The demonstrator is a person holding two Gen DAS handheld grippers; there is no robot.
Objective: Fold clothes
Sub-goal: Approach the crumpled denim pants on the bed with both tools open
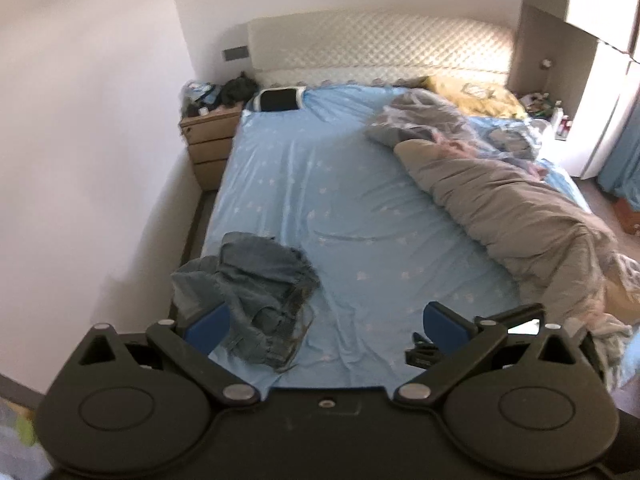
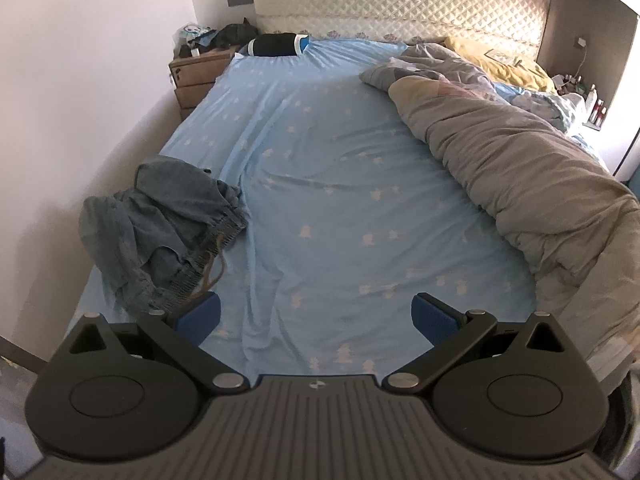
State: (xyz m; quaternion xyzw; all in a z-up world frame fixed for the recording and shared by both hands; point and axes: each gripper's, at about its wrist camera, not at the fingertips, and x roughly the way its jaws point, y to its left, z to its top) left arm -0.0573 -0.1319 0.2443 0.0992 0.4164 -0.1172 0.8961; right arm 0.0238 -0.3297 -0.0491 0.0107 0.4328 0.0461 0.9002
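The denim garment (image 1: pixel 256 292) lay in a crumpled heap on the blue bedsheet (image 1: pixel 360 216), at the bed's near corner on the wall side, part of it draping toward that edge. It was not folded: layers bunched, a gathered waistband (image 2: pixel 212 248) turned up on the side away from the wall, a brown drawstring (image 2: pixel 218 270) trailing out of it.

Both tools hovered above the foot of the bed, holding nothing. The left tool (image 1: pixel 326 330) had its jaws wide apart, its wall-side pad showing in front of the heap's near edge; we couldn't tell contact from that view. The right tool (image 2: pixel 316 318) was also spread wide, over bare sheet just beside the heap.

Our handling read: soft denim, limp, medium weight for cloth. It should sag and swing when lifted, not hold shape. Not fragile, not slippery; the weave should grip well in the pads. The sheet under it was loose and wrinkled, so a deep pinch could snag it too.

Best grab points, as we judged: the waistband, thickest and easiest to identify, one tool at each end to let the rest hang out flat. Avoid the drawstring; it would just pull through. The grey duvet (image 2: pixel 520 168) sat well away across the bed, leaving open sheet to spread on.
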